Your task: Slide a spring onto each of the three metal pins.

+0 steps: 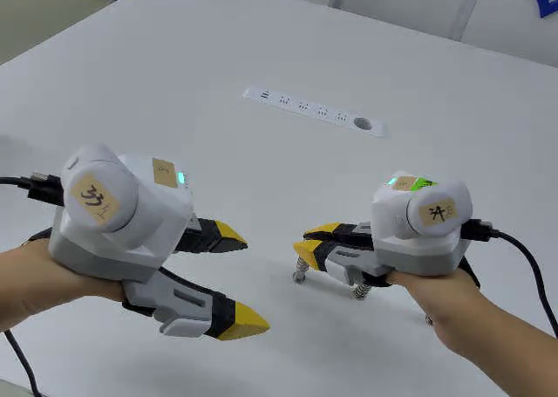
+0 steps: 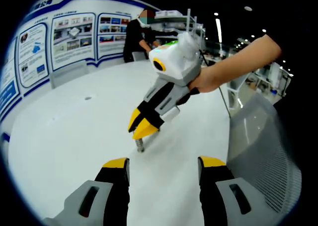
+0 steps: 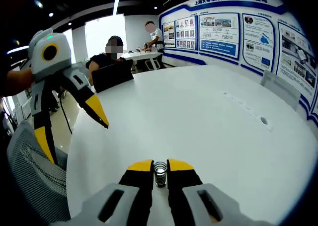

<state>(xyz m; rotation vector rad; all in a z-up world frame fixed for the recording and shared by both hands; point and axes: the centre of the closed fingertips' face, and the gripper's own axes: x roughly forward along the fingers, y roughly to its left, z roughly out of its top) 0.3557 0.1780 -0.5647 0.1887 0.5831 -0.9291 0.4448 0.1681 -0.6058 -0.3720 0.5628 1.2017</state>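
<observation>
Right gripper view: the right gripper's [image 3: 160,166] jaws are closed on the top of a spring [image 3: 160,174] stood upright on the white counter [image 3: 198,116]. A second spring [image 1: 359,288] is tucked under that gripper's body. The left gripper's [image 1: 244,279] jaws are held spread wide, off to the side. A power strip [image 1: 314,111] is seen farther back.

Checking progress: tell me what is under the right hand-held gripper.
A spring stands under the tips of the right hand-held gripper; a second spring under its body. Any pins are covered.
</observation>
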